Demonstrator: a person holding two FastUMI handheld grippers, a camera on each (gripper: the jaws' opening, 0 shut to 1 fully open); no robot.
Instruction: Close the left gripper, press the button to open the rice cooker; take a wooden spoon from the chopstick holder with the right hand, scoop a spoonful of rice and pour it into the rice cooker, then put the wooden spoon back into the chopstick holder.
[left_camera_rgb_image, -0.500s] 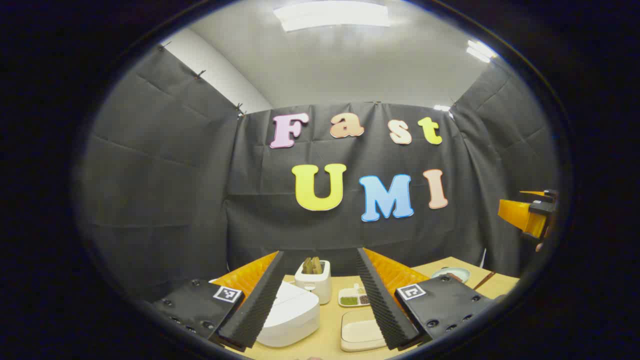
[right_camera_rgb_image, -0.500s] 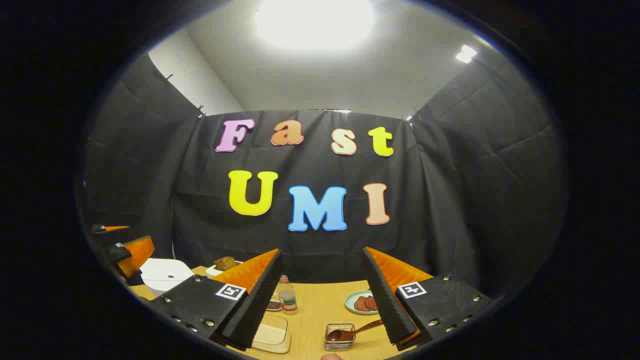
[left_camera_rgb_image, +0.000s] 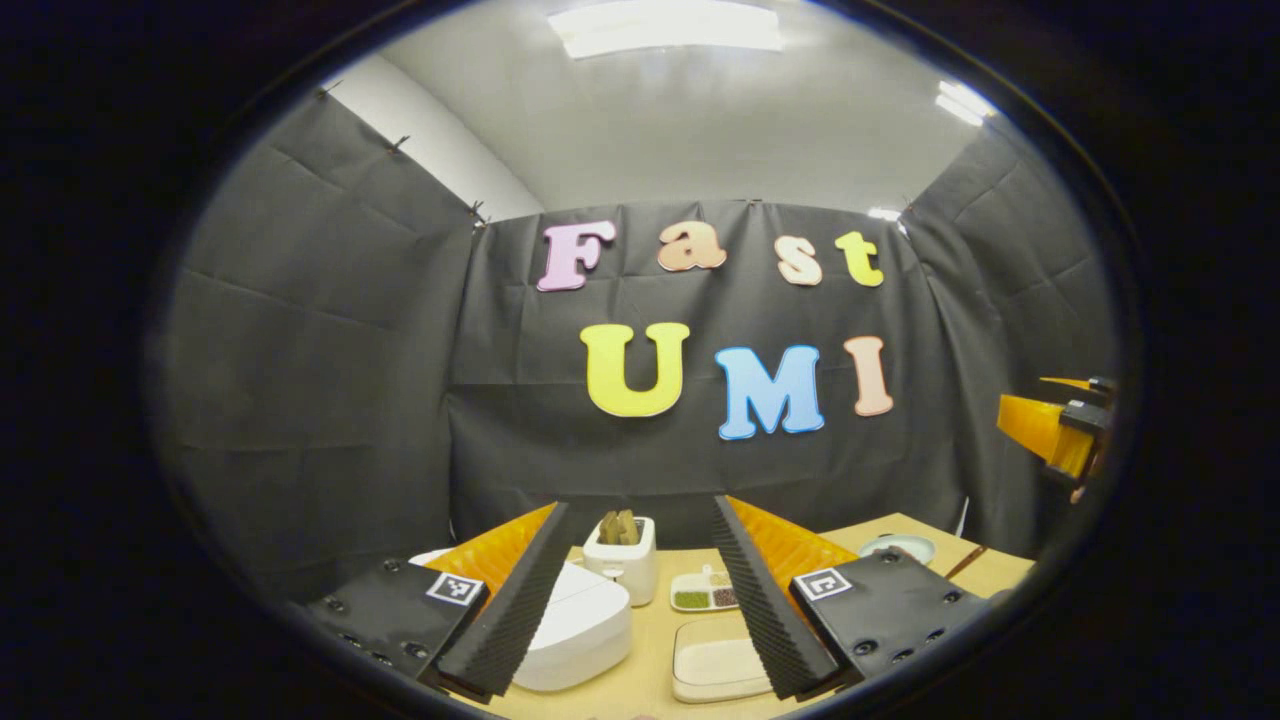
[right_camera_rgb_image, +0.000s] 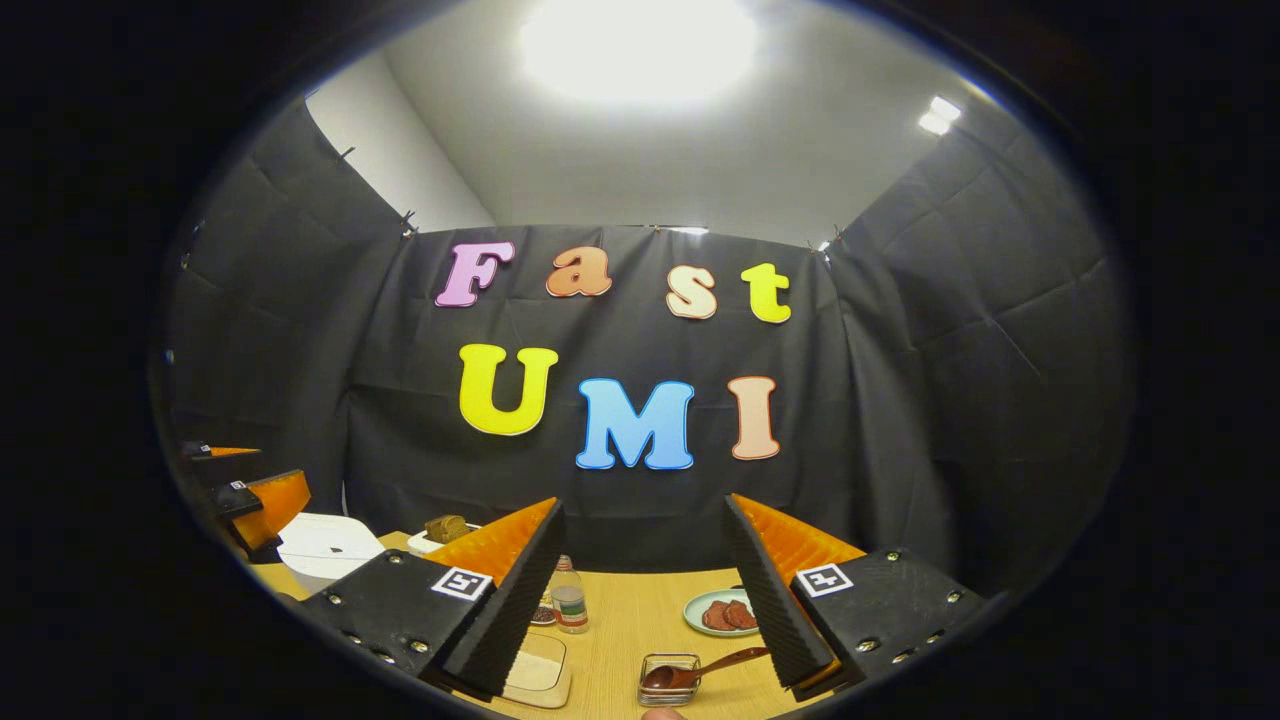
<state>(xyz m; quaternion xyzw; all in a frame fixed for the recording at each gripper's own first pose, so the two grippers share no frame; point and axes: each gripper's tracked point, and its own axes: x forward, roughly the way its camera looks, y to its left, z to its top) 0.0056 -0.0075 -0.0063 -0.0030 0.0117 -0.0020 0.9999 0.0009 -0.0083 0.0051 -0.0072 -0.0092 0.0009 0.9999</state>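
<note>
A white rice cooker (left_camera_rgb_image: 575, 625) with its lid down sits on the wooden table (left_camera_rgb_image: 650, 680), low and left between my left gripper's fingers. Behind it stands a white chopstick holder (left_camera_rgb_image: 622, 562) with wooden pieces sticking out. A shallow tray of rice (left_camera_rgb_image: 712, 665) lies to the right of the cooker. My left gripper (left_camera_rgb_image: 640, 505) is open, empty and above the table. My right gripper (right_camera_rgb_image: 644, 503) is also open and empty. Below the right gripper a wooden spoon (right_camera_rgb_image: 700, 668) rests in a small glass dish (right_camera_rgb_image: 668, 682). The cooker (right_camera_rgb_image: 325, 550) and left gripper (right_camera_rgb_image: 250, 495) show far left.
A small divided dish (left_camera_rgb_image: 705, 592) lies behind the tray. A plate with red-brown slices (right_camera_rgb_image: 722, 612) and a small bottle (right_camera_rgb_image: 570, 600) stand mid-table. The right gripper (left_camera_rgb_image: 1060, 430) hangs at the right edge of the left gripper view. Black cloth walls close in the booth.
Both views have shifted only slightly. Both grippers stay open and nothing on the table has moved.
</note>
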